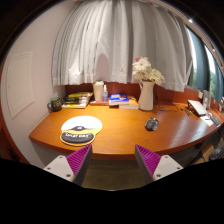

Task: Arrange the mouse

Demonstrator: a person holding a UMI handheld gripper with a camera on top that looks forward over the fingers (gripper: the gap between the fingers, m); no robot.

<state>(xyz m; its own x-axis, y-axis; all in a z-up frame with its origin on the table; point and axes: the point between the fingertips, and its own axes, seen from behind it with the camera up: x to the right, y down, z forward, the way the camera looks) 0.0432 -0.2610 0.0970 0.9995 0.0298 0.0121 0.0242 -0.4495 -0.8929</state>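
Note:
A dark mouse [152, 124] lies on the wooden table [120, 137], right of the middle, in front of a white vase. A round mouse mat [80, 130], pale with a dark lower part bearing white lettering, lies on the table's left part. My gripper [112, 163] is held back from the table's near edge, its two purple pads [80, 160] wide apart with nothing between them. The mouse is beyond the right finger, the mat beyond the left finger.
A white vase with flowers [147, 88] stands at the back. Books [119, 99], a white box [99, 90], a dark mug [56, 104] and a stack of things [76, 100] line the back. A laptop [199, 106] sits at the far right. Curtains hang behind.

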